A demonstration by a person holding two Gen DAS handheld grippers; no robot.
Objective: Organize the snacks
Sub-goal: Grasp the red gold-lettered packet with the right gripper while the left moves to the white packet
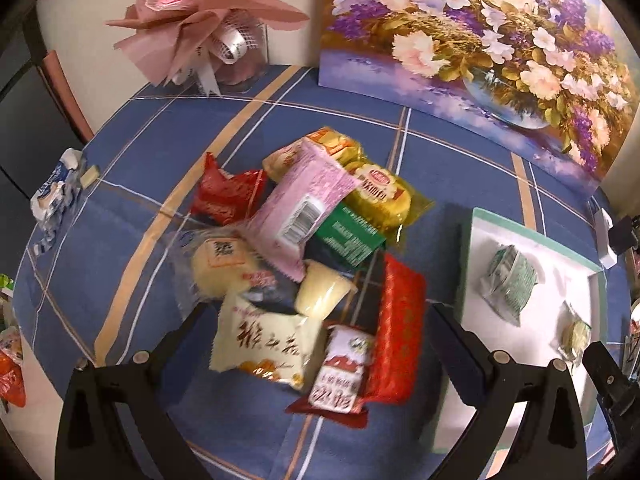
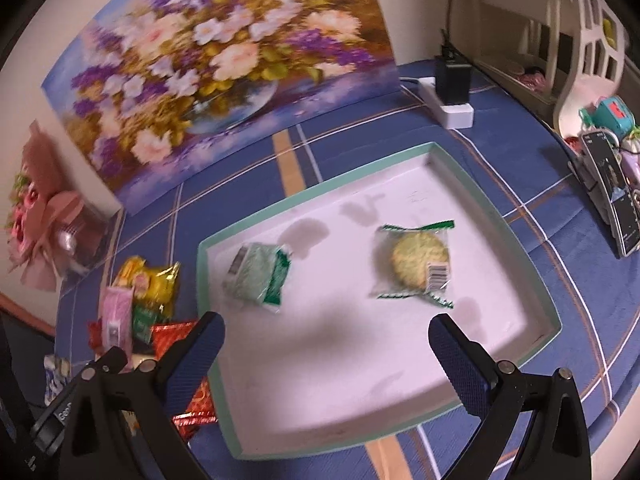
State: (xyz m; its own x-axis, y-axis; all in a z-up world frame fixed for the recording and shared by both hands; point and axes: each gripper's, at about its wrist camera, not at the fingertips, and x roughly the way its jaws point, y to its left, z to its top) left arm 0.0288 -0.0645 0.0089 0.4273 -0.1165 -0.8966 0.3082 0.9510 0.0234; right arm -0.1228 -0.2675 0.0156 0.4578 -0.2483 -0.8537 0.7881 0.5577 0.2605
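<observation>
Left gripper (image 1: 320, 344) wide apart, holding nothing — hanging over the snack pile (image 1: 304, 248) on the blue cloth, left of the tray (image 2: 460, 168). Probably light, crinkly, slippery; best pinched at a flat sealed edge. Right gripper (image 2: 326, 340) wide too, empty — above the tray, where a green packet (image 2: 260, 272) and a round cookie (image 2: 418, 264) lie apart.

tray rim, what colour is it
The tray rim is pale teal green around a white floor, clearest in the right wrist view.
</observation>
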